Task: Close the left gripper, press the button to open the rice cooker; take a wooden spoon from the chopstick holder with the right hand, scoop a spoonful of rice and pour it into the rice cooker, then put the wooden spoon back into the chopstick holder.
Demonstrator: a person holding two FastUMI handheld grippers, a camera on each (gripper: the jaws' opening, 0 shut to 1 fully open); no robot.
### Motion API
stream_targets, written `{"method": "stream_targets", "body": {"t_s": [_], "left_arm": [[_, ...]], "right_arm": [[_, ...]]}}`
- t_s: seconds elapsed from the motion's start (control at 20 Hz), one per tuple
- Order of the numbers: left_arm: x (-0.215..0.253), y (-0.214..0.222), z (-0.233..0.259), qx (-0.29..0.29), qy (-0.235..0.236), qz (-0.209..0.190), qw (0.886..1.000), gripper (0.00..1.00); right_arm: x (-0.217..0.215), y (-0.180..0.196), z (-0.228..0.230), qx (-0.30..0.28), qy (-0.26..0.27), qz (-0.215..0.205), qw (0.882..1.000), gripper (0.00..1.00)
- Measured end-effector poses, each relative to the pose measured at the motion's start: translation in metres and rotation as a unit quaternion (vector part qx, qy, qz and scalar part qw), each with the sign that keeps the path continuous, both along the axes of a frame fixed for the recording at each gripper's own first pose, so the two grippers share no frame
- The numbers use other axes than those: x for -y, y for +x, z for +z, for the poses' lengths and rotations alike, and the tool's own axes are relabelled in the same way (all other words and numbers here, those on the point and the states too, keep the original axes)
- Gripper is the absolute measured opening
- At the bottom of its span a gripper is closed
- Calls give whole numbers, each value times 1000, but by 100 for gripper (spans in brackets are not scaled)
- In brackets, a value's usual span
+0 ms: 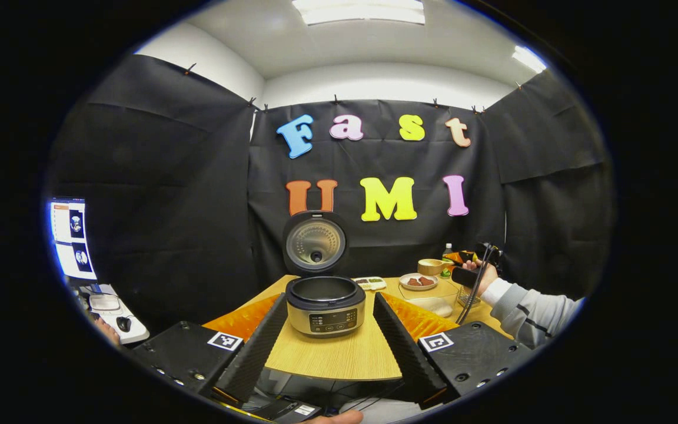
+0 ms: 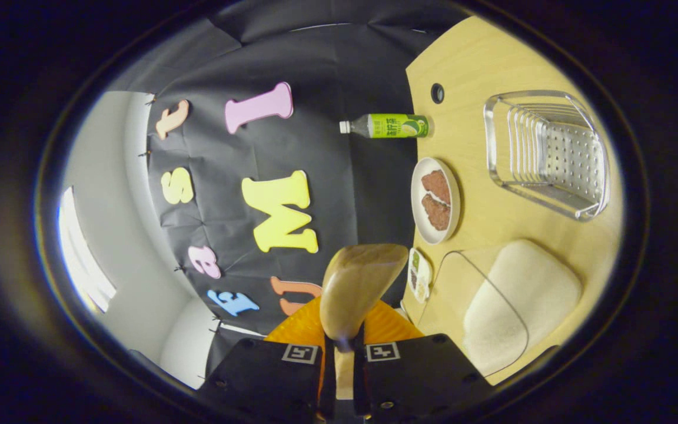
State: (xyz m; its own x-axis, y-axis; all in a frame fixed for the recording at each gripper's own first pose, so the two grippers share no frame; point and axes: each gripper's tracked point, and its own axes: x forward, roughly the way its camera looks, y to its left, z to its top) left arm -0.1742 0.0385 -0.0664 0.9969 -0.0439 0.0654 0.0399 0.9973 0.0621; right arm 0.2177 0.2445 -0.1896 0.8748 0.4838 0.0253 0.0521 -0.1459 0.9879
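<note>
Left gripper [image 1: 330,330] spread wide, holding nothing, fingers flanking the rice cooker [image 1: 325,305] straight ahead of it on the wooden table [image 1: 339,356]. Cooker lid [image 1: 315,241] stands up fully open, inner pot looks dark (can't tell if any rice is inside). Past the cooker to my right: a small plate [image 1: 419,282] with brown pieces, and my right hand [image 1: 480,272] with the other gripper up over the far corner of the table, cable hanging down. Right gripper [image 2: 343,353] clamped narrow on the wooden spoon [image 2: 355,288], handle pinched between both fingers, bowl pointing away from me. That view is rolled sideways. Right of the spoon: clear container of white rice [image 2: 512,306], near it. Further out, metal chopstick holder [image 2: 548,153], green bottle [image 2: 387,125], the plate again.
</note>
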Motion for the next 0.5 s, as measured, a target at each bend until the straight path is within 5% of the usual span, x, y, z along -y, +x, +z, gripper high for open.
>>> {"method": "stream_targets", "body": {"t_s": [0.25, 0.5], "left_arm": [[-12, -8, 7, 6, -3, 8, 1000, 94], [-28, -14, 19, 14, -6, 16, 1000, 94]], "right_arm": [[-35, -11, 21, -28, 44, 7, 999, 16], [-75, -15, 37, -29, 33, 22, 999, 16]]}}
